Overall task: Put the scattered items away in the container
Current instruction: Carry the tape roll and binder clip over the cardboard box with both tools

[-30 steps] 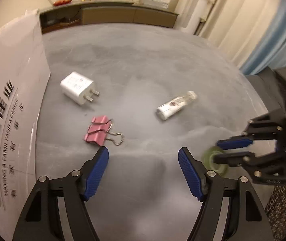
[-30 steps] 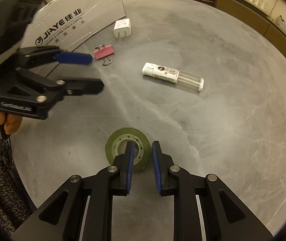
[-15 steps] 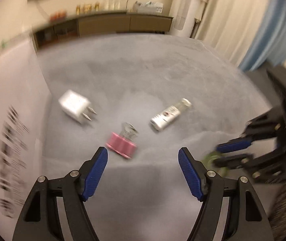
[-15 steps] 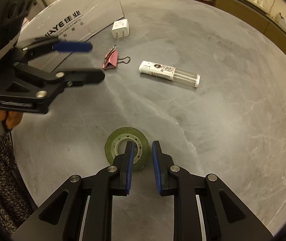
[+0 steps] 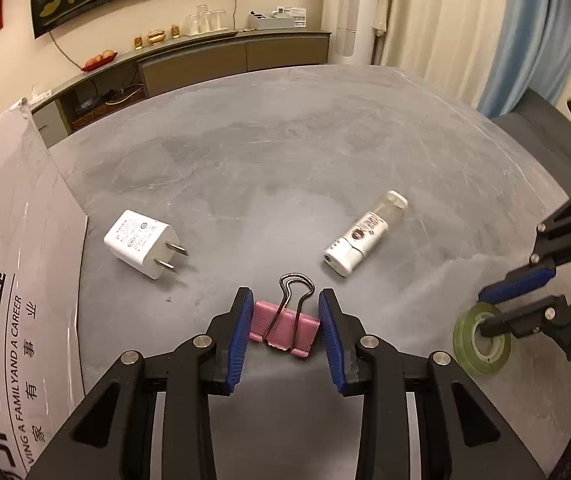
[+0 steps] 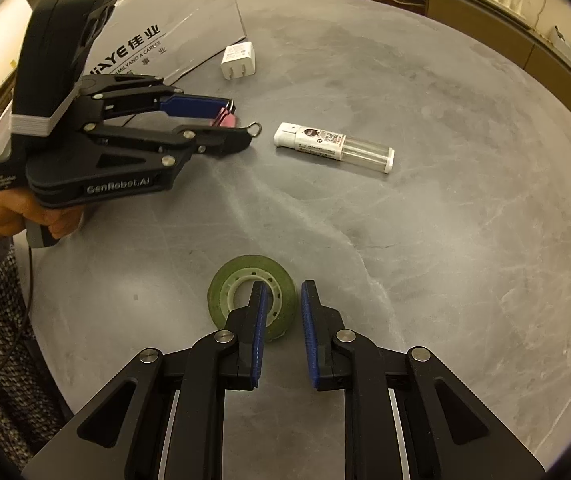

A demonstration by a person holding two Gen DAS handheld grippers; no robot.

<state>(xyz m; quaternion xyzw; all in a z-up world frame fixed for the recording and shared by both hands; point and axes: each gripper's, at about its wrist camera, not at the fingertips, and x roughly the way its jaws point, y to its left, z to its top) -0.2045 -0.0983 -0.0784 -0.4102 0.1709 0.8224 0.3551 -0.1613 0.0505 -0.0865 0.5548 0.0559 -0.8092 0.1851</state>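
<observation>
- White cardboard box [image 5: 13, 280] printed with dark "JiAYE" lettering lies along the far left of the grey marbled round tabletop [image 5: 285, 168]; in the right wrist view it [image 6: 173, 36] sits at the table's far-left edge; whether its opening faces up cannot be told.
- White two-pin plug charger [image 5: 141, 242] lies on its side just beside the box's edge, its prongs pointing right; well apart from the other items.
- Left gripper [image 5: 285, 326] has its blue-padded fingers [image 5: 241, 336] bracketing the pink metal binder clip [image 5: 283, 327]; both pads sit against or right at the clip's ends, the jaws closed to about the clip's width; the clip's wire handle points away from the camera; whether the clip is off the table cannot be told; from the right wrist view the gripper [image 6: 221, 124] is held by a person's hand [image 6: 9, 216] with only a pink sliver of the clip [image 6: 225, 120] showing.
- White-and-clear plastic cylindrical spray bottle [image 5: 365, 240] lies on its side right of centre, apart from the clip and from both grippers.
- Right gripper [image 6: 281, 304] is nearly closed with a narrow gap; one finger sits inside the core of the green roll of tape [image 6: 245, 292], the other outside its rim, straddling the ring wall; the roll lies flat on the table near the near edge; firm contact cannot be told.
</observation>
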